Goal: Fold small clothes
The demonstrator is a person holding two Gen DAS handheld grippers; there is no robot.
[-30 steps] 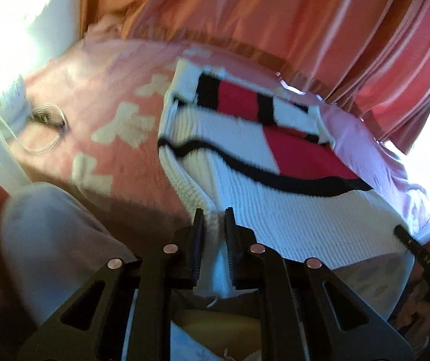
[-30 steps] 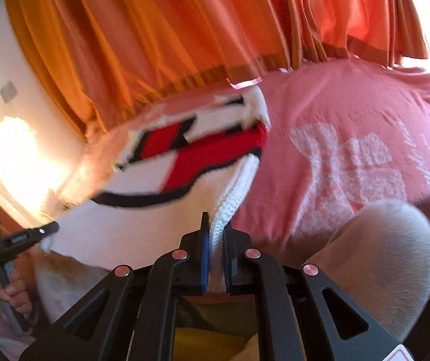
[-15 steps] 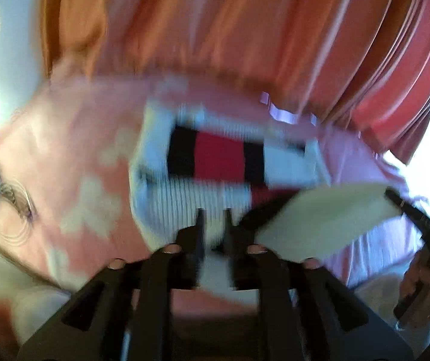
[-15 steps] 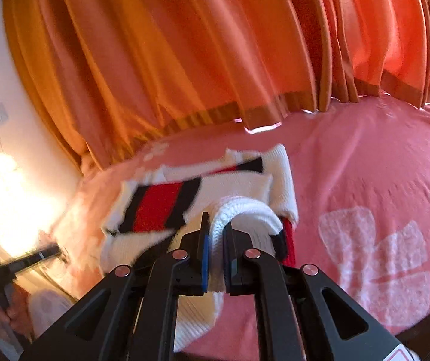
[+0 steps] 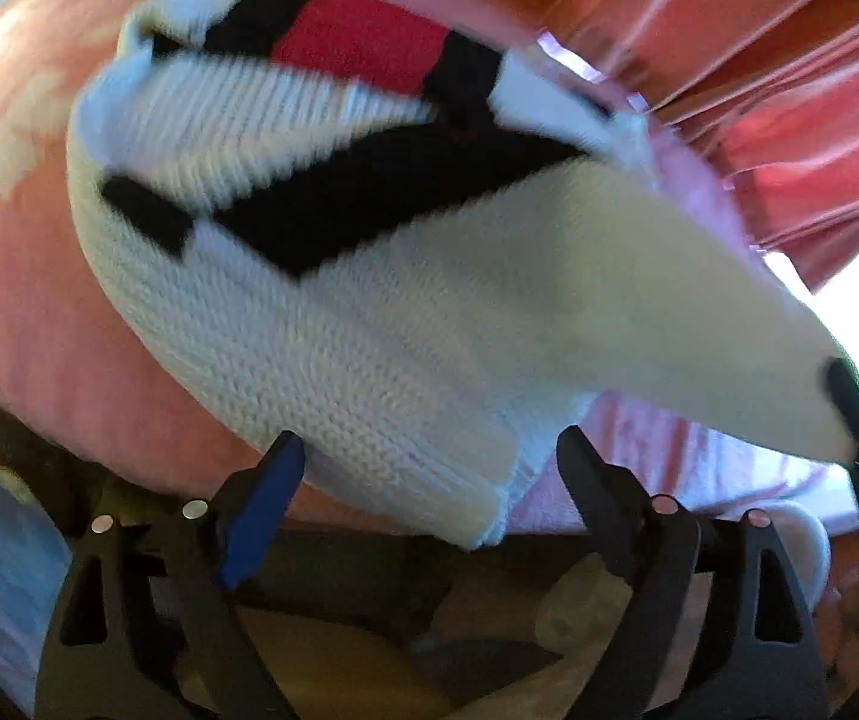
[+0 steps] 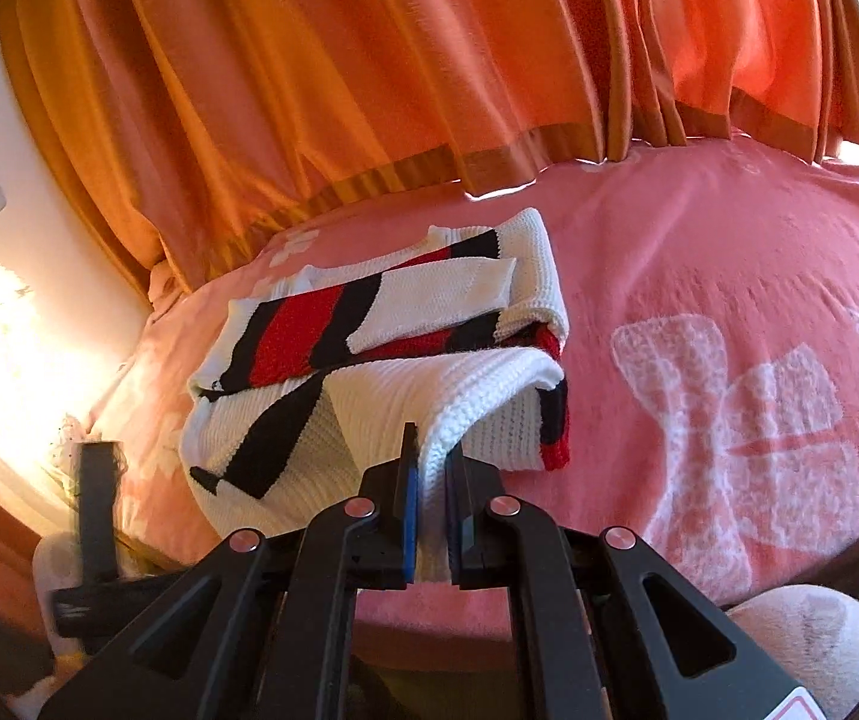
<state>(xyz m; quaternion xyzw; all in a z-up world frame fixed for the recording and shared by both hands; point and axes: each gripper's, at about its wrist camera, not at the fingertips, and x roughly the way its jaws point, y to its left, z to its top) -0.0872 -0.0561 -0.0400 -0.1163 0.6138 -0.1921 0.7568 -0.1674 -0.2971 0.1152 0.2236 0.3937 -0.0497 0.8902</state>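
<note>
One knit sweater (image 6: 405, 348) lying on the pink bedspread (image 6: 729, 276), two grippers. Right gripper (image 6: 429, 468) pinches its white folded edge; left gripper (image 5: 429, 450) is opening, fingers off the knit between them.

A bed is covered by a pink blanket (image 6: 699, 276) with pale bow patterns; ahead of the jaws, a folded knitted sweater (image 6: 381, 324) is laid on it.
</note>
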